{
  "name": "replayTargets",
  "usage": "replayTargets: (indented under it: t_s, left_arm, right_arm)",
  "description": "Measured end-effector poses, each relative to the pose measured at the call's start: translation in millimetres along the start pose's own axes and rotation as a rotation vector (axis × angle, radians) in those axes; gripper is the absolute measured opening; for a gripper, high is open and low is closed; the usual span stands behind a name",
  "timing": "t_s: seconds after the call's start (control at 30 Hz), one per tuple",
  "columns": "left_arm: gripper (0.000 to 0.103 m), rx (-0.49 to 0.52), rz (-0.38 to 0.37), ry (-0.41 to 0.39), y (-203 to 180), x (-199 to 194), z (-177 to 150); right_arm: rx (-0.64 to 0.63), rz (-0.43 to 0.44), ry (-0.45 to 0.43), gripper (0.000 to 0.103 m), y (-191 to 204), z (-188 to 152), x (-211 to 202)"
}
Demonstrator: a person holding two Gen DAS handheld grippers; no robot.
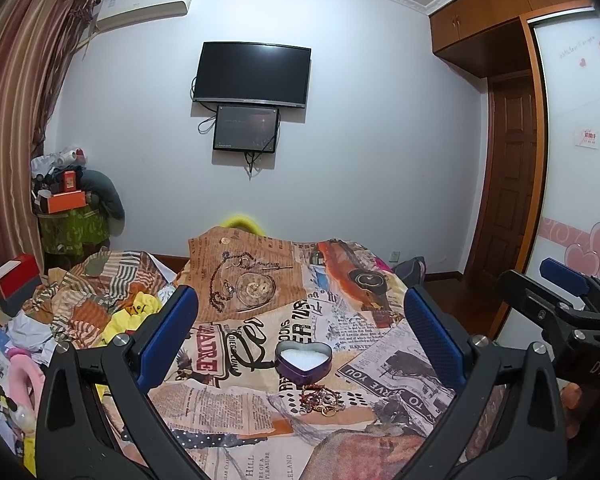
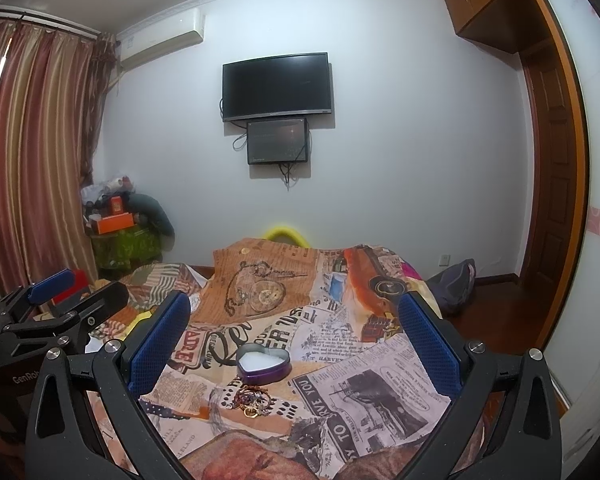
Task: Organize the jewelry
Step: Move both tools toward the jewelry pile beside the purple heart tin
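Both grippers hover over the bed (image 1: 380,364) — fingers apart, holding nothing.
Ahead between the left gripper (image 1: 300,332) fingers and right gripper (image 2: 296,336) fingers: jewelry pile (image 1: 322,398) — just behind it, heart-shaped tin (image 1: 303,361).

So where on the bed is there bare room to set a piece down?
Free: bedspread right of the heart tin, and beyond it toward the printed pocket watch. Crowded: jewelry pile right in front of the tin; clothes heap along the left.

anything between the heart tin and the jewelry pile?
Nothing. In both wrist views the jewelry pile lies just in front of the heart tin, with only a narrow strip of printed bedspread between them. Whether they touch is unclear.
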State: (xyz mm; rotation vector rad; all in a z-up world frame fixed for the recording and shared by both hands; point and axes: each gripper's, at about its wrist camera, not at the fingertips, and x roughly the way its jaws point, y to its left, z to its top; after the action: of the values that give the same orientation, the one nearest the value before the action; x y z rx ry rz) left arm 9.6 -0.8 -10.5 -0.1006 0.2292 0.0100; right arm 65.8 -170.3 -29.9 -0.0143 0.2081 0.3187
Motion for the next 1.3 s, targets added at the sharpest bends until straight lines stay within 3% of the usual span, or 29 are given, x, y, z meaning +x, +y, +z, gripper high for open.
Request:
replayTargets:
  t_s: [1.3]
  left_arm:
    - [0.103,-0.023,-0.003,0.027,6.6,5.8,-0.9]
  right_arm:
    - [-0.011,0.013,0.027,0.103,2.0,1.3,4.3]
